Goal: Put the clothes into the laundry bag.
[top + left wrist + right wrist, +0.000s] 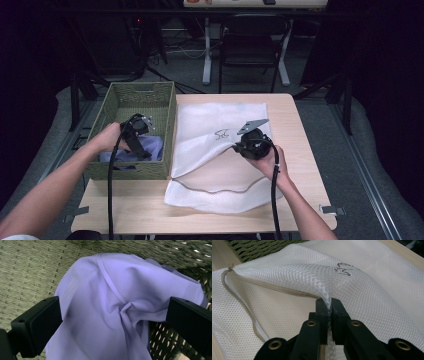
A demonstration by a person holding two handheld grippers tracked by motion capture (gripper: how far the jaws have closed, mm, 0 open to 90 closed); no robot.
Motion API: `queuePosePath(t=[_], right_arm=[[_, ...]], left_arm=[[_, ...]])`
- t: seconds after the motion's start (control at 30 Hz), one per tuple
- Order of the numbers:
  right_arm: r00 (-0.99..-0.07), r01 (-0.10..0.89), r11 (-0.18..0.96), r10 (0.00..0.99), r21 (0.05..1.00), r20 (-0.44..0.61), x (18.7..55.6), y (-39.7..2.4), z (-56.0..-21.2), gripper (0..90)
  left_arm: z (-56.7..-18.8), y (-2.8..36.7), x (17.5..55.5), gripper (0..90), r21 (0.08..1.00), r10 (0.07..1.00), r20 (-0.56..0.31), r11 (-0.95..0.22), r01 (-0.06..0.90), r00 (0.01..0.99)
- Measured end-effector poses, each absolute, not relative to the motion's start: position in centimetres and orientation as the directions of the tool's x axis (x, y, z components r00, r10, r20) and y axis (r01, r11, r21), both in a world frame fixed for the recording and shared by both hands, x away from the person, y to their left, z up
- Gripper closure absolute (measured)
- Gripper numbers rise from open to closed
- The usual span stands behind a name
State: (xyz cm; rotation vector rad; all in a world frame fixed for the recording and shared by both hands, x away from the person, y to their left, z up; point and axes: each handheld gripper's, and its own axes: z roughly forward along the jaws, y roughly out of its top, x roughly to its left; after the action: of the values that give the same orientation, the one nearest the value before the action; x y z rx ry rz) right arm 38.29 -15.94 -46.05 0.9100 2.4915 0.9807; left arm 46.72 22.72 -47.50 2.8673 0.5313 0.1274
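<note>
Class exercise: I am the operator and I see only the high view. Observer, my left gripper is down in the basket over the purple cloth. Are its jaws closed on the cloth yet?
Observer: No. The left gripper is open, its jaws standing on either side of the purple cloth without pressing it.
Operator: Is the right gripper really holding the mesh bag?
Observer: Yes. The right gripper is shut on a raised fold of the mesh bag.
Operator: Is the bag's zip open?
Observer: Yes, the zip is open along the edge, its two sides spread apart.
</note>
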Motion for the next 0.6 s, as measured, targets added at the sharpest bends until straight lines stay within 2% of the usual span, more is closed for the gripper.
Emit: queuePosePath(t=[0.6], right_arm=[[-0.748,0.447,0.562,0.661,0.696,-0.053,38.3,-16.0,-46.0,85.9]], left_arm=[[-49.2,22.2,47.6,1.6,0.176,0.359,0.036,-0.921,0.348,0.933]])
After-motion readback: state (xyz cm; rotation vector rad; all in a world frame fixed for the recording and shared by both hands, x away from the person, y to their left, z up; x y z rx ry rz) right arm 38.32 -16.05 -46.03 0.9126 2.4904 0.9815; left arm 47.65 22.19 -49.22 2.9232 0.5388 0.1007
